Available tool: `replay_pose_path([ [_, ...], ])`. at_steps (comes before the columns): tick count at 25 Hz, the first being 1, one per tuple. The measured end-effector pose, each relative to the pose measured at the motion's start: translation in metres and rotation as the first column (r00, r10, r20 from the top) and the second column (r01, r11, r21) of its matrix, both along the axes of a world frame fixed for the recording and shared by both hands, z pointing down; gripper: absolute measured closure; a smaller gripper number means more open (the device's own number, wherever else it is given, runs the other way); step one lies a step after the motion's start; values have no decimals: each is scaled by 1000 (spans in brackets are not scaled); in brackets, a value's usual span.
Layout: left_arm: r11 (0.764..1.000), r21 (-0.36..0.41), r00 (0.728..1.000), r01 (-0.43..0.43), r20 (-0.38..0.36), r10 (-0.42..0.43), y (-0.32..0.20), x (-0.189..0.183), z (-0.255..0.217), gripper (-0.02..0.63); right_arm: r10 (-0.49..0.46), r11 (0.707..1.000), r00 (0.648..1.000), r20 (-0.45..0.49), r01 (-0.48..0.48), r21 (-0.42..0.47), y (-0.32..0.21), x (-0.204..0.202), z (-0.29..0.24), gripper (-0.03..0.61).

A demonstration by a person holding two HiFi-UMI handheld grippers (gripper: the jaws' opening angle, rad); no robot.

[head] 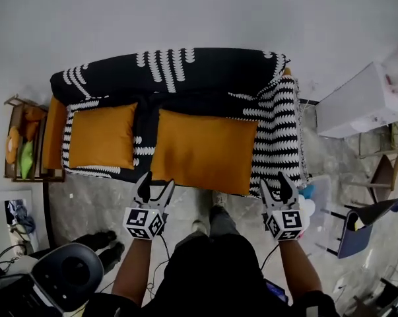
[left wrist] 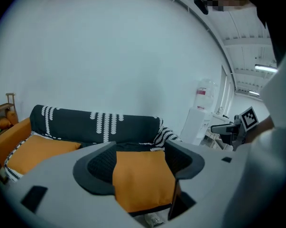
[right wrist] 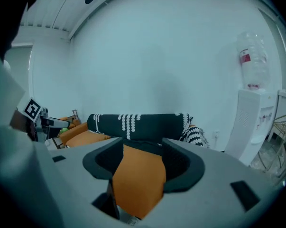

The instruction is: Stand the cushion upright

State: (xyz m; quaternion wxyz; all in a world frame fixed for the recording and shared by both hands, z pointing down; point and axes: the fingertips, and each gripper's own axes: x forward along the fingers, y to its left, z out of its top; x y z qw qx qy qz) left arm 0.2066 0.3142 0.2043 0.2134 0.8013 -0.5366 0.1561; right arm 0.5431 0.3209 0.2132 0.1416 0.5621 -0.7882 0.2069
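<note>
1. The large orange cushion [head: 202, 152] lies flat on the seat of the sofa [head: 119, 78], right of the middle. Its front edge seems to reach a little over the seat's front. I take it as the one to stand up, because both grippers point at it.
2. At 12 o'clock from it is the black backrest, and under it and at 3 o'clock is the black-and-white throw [head: 281, 131]. At 9 o'clock, just beside it, a smaller cushion [head: 101, 137] of the same colour also lies flat.
3. The left gripper [head: 158, 180] is at 7 o'clock from the cushion, near its front left corner. Its jaws stand apart and nothing is between the pads; its own view shows the cushion only beyond the gap.
4. The right gripper [head: 274, 181] is at 5 o'clock, near the front right corner. It is also parted and empty, and apart from the fabric.
5. What could go wrong, in my judgement:
   - The cushion is soft, so if only one jaw pair bites, or the two bite unevenly, it can fold or twist and not rise.
   - A low bite at the front edge can catch the throw too and drag it.
   - A pull toward 6 o'clock can slide the cushion off the seat.
   - If it is set up without leaning on the backrest, it can fall forward.
</note>
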Motion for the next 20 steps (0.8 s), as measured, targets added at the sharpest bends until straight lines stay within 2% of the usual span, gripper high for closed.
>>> replay_pose_path([
  [4,1000,-30,999,0,34,1,-21,8,22,281,-52,998,999,-6,51,-36,-27,-3,27,313],
  [12,988,-153,997,-15,77,27,-47,9,83,281,-122,983,992,-14,118,-144,-58,-15,88,307],
  [16,970,-244,997,-1,75,20,-56,-5,128,268,-126,967,992,8,125,-222,-64,-31,129,272],
  [20,948,-317,999,10,54,7,-74,-15,172,252,-81,957,997,5,79,-280,-73,-32,172,257],
])
